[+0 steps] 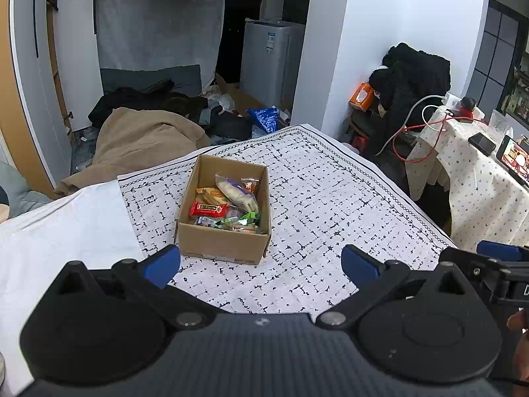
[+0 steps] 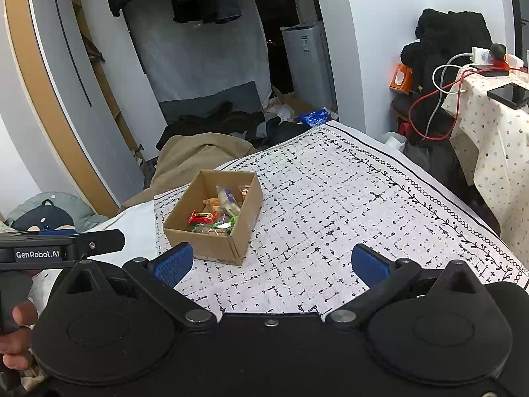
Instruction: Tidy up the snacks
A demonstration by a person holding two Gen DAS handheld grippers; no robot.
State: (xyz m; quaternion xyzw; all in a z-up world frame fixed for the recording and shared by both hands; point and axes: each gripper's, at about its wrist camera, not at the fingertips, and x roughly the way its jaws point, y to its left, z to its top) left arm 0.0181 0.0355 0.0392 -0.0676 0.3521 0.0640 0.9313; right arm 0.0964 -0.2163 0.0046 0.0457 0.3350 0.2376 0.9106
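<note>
Left claw [image 1: 261, 266] and right claw [image 2: 272, 264]: both spread wide, empty, hovering near cardboard box [image 1: 224, 244] on patterned cloth [image 1: 330, 198]. Snacks [image 1: 228, 206] piled inside, seemingly all boxed. Approach from above, pinch single wrapper.

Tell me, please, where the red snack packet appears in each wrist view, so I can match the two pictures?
Left wrist: red snack packet lies in the cardboard box, left of centre.
Right wrist: red snack packet in the same box, left of centre.
Shared landmark: the green wrapper beside it.
</note>
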